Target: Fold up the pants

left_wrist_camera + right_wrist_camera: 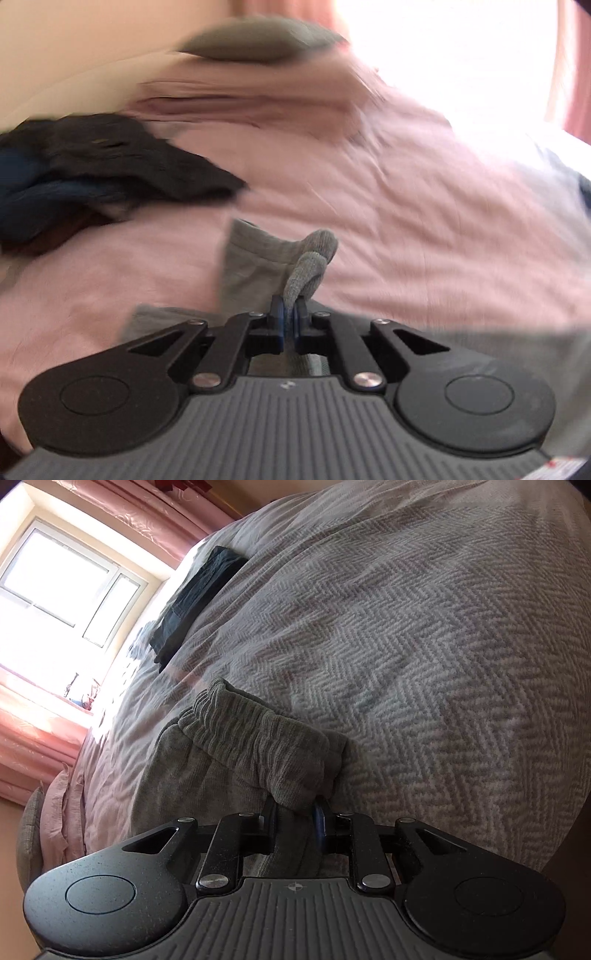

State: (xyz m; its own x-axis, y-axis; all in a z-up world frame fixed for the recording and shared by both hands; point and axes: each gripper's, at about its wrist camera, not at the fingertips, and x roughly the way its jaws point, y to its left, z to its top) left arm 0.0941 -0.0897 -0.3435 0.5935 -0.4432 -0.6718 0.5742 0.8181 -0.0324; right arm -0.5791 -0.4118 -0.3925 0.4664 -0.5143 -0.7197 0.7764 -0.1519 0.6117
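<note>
In the left wrist view, the left tool (290, 314) has its two fingers pressed together on a thin fold of the grey pants (258, 258). The pinched piece is ribbed knit, like a cuff or hem, and it stands up from the fingers as a small rounded loop. Behind it a smoother grey panel of the same pants hangs in a soft tube shape, and more grey cloth spreads low at both sides of the tool. This view is blurred, so the full outline of the garment is not clear there.

In the right wrist view, the right tool (295, 814) pinches a thick bunch of the pants (255, 746) between its fingers, which stand a little apart because of the cloth between them. Here the fabric is grey fleece with a gathered, wrinkled elastic band, which looks like the waistband. The band is folded over and lies as a wide roll just beyond the fingertips, running from the lower right up to the upper left of the picture. The rest of the cloth falls down to the left of the tool and under it. How the whole garment is oriented I cannot tell.

The pants are on the bed, partly lifted by both tools. Under them are a pink sheet (406, 206) and a grey and white herringbone blanket (424, 646). Farther on the left lies a dark heap of clothes (110, 166), and in the right wrist view a folded dark garment (199, 598) lies near the window (62, 579).
</note>
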